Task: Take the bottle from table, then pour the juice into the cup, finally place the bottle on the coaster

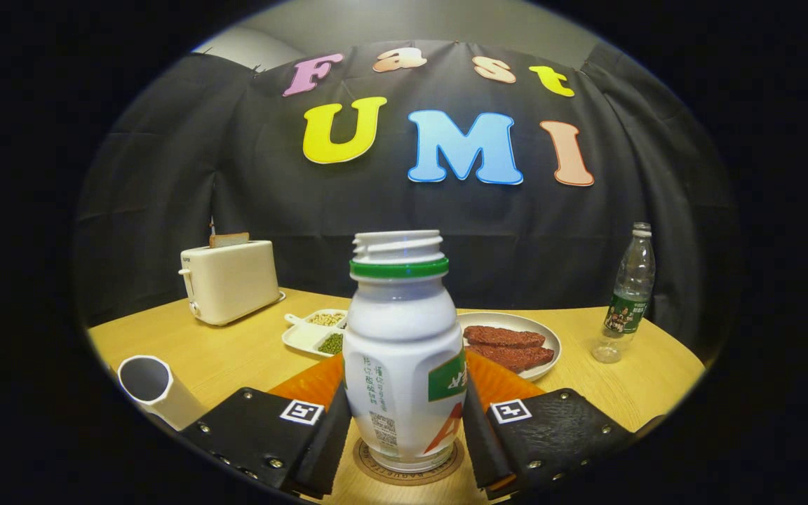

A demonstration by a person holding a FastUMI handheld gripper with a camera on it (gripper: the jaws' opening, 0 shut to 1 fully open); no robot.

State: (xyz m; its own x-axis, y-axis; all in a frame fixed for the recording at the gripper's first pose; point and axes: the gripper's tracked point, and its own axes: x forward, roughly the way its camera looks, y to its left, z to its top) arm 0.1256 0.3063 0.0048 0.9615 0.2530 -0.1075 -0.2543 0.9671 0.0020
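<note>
Evidently the final step is in hand: the white juice bottle (404,358), cap off and green-collared, stands upright on the round coaster (376,468) between the fingers of the gripper (404,438). Both fingers appear to press its lower sides, so the gripper seems closed on the bottle, though contact at the hidden pads is a judgement. To finish well, the fingers should part evenly and draw straight back, so neither drags the base off the coaster. The white cup (151,387) lies left of the bottle; the orange mat (309,384) lies just behind it. Beyond the bottle sit a sectioned dish (309,335), a plate of meat (516,344) and a toaster (229,280); a clear water bottle (630,298) stands to its right. The bottle's label carries print too small to make out.
</note>
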